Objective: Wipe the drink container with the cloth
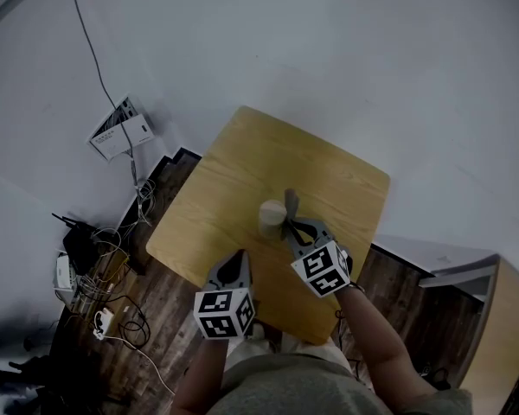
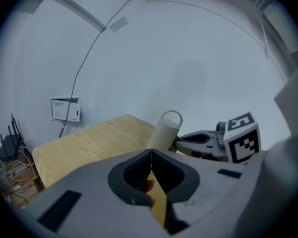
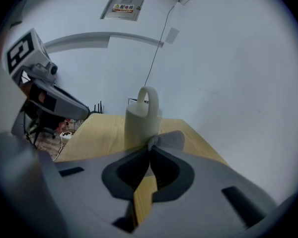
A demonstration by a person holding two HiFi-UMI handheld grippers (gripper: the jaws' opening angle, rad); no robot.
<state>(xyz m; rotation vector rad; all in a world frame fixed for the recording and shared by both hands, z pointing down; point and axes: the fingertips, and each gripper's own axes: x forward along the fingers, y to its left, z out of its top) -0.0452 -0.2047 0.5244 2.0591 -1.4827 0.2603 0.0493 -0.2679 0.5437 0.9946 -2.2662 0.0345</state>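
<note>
**A:** Status, nearest first?

**B:** Both forearms [image 1: 376,335] reach forward over the near edge of the table [image 1: 242,162]. The left gripper [image 1: 238,264] sits on the near-left of the drink container [image 1: 272,216], well short of it. It's angled up toward the container and its jaws are clenched tip to tip.

**A:** Right side?

**B:** The right gripper [image 1: 287,225] comes in from the near-right of the container, nose just beside it. Its jaws are clamped on the cloth [image 3: 171,139]. The cloth is thin and grey, and it fans out past the tips to the container's right. It's at the container's side, but I can't tell if it touches.

**A:** Container pose?

**B:** Upright, long axis vertical. It's a plain cream matte cylinder with a loop handle pointing straight up. It stands near the middle of the tabletop, closer to the person's edge.

**A:** Surface?

**B:** Light wood, visible grain, rounded corners. Each gripper has a grey plastic body and dark ribbed jaw pads [image 2: 137,175], plus a black-and-white marker cube [image 1: 223,311] at the back.

**A:** Beyond the container?

**B:** A white wall [image 1: 346,50] with a thin cable [image 1: 91,41] running down it. Left of the container, past the table edge, there's dark plank floor [image 1: 169,188] with tangled wires [image 1: 112,266].
</note>
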